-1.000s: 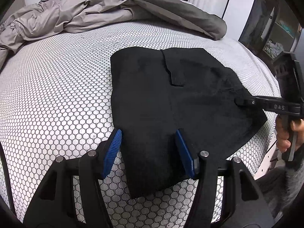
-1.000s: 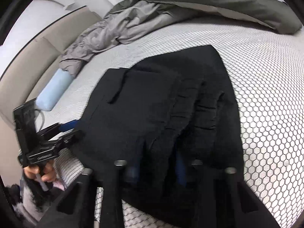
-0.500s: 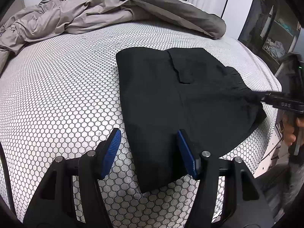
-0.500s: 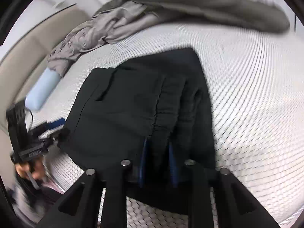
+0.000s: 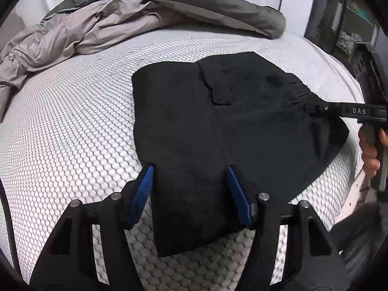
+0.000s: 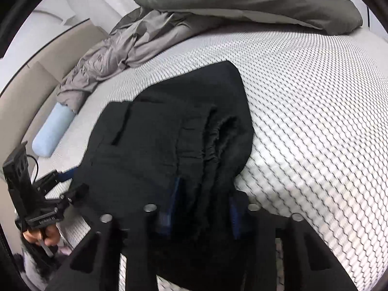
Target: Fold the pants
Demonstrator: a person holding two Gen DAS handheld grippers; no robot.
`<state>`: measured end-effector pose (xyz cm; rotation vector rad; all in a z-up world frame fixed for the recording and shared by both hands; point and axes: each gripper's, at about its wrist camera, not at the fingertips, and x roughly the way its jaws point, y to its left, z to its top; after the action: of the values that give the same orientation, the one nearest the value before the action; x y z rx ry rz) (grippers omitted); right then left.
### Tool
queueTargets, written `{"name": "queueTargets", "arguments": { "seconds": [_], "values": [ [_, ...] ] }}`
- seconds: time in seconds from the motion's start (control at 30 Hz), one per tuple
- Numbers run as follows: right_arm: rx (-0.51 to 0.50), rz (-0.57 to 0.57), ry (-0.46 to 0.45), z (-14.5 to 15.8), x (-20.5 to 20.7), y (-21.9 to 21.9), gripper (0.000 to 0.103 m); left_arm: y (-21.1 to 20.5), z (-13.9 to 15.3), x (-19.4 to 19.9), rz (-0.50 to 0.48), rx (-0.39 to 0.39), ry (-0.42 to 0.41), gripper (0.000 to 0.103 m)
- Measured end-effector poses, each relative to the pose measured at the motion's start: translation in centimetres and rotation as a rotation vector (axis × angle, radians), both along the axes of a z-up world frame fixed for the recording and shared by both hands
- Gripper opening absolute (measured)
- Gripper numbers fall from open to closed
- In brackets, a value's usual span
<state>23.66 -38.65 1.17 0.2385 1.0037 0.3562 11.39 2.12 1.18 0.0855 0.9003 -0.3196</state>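
Pants (image 5: 218, 133), black and folded into a broad pad, lie on your honeycomb-patterned mattress (image 5: 72, 121), and both of your tools are at them. Closest to you in the left wrist view, your left gripper (image 5: 189, 194) stands well open, its blue pads (image 5: 141, 191) straddling the narrow near end of the cloth without pressing on it; the fabric passes between the fingers and lies flat on the bed. In the right wrist view, your right gripper (image 6: 203, 208) has the bunched, gathered waistband edge between its blue pads, and its jaws have just been closing after a brief widening; the pads sit tight against the thick fold, so it has hold of the cloth. From the left view, that same tool reaches in from the right edge, its black finger laid on the puckered corner, with your right hand (image 5: 369, 152) on the handle behind it. Farther along the cloth, a pocket flap (image 5: 218, 89) shows on the upper layer. Beyond the pants, the bare mattress runs on to a crumpled grey sheet (image 5: 72, 38) and a darker olive duvet (image 5: 206, 2) heaped at the far side. A pale blue bolster (image 6: 52, 133) lies by the beige headboard (image 6: 36, 77).
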Motion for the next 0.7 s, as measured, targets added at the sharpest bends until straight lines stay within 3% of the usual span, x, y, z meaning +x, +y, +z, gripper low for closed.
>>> {"name": "queueTargets", "arguments": {
  "seconds": [0.2, 0.3, 0.43, 0.53, 0.63, 0.7],
  "values": [
    [0.022, 0.002, -0.019, -0.3, 2.4, 2.3, 0.034, 1.8, -1.0, 2.8, 0.080, -0.038, 0.018, 0.058],
    [-0.023, 0.031, -0.025, -0.2, 2.6, 2.4, 0.048, 2.0, -1.1, 2.3, 0.077, -0.043, 0.007, 0.058],
    [-0.104, 0.033, -0.034, -0.3, 1.3, 0.6, 0.079, 2.1, -1.5, 1.1, 0.061, -0.025, -0.005, 0.059],
    [-0.194, -0.001, -0.058, 0.0, 0.1, -0.8, 0.086, 2.5, -1.2, -0.1, 0.080, -0.028, -0.014, 0.059],
    [-0.093, -0.005, -0.049, 1.0, -1.2, -2.1, 0.086, 2.9, 0.3, -2.4, 0.112, -0.038, -0.068, 0.060],
    [-0.025, 0.005, -0.081, 2.3, -2.3, -2.0, 0.093, 3.0, 1.4, -3.7, 0.117, -0.068, -0.111, 0.079]
  ]
}}
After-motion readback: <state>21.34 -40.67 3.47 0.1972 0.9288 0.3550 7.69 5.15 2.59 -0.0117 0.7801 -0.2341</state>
